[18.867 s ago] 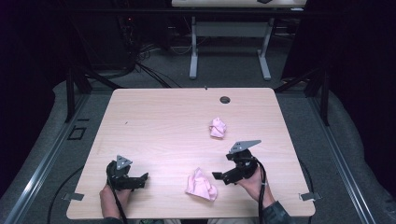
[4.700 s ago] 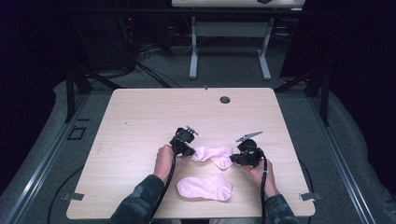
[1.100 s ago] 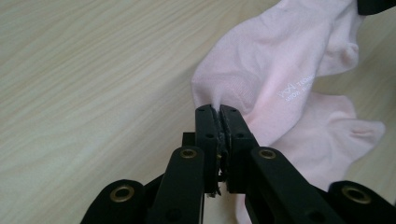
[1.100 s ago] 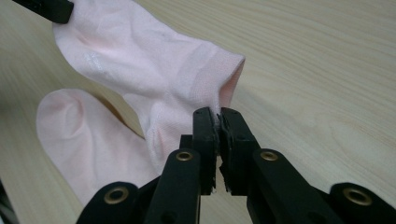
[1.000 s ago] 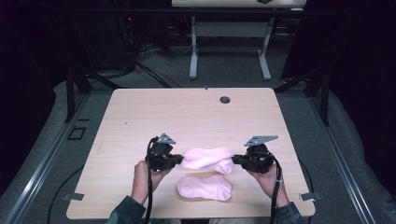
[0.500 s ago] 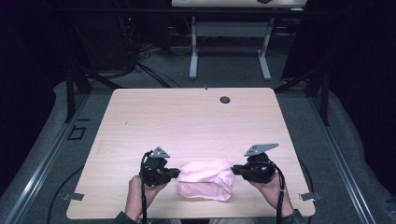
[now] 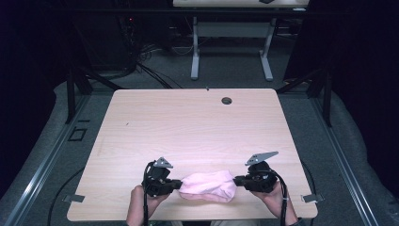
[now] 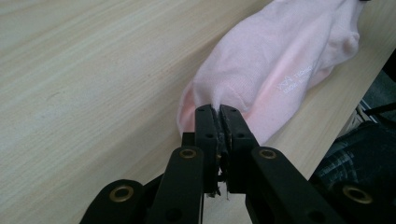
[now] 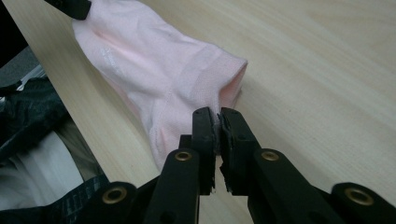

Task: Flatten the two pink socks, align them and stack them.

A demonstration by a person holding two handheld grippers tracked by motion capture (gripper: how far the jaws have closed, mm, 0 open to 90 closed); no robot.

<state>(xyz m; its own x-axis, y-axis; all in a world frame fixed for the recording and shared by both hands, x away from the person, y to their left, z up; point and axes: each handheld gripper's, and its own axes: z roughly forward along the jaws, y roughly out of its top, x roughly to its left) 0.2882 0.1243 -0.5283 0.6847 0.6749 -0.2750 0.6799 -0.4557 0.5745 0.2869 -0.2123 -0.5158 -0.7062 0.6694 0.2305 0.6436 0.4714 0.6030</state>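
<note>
**Holding a pink sock by both ends over its twin at the near edge**

Stretching between the two grippers, a pink sock (image 7: 208,183) lies lengthwise along the near edge of the tabletop (image 7: 188,122), roughly midway between the near corners. In the high view its lower rim looks like a second layer of pink, which appears to be another sock (image 7: 207,197) beneath it; the two overlap so closely that their outlines cannot be told apart.

The left gripper (image 7: 175,184) comes in from the left, its jaws pressed together on a small fold of fabric at the sock's left end. The left gripper view shows this pinch plainly: the fingertips (image 8: 208,122) meet with cloth gathered between them, and faint white lettering runs along the sock's side, with the table's near edge just beyond it.

The right gripper (image 7: 239,179) mirrors this from the other side. Its jaws are likewise closed, nipping the ribbed cuff at the open mouth of the sock, where the darker pink inside shows just beside the fingertips (image 9: 205,122).

A hand (image 7: 141,202) under each gripper reaches in over the near edge
</note>
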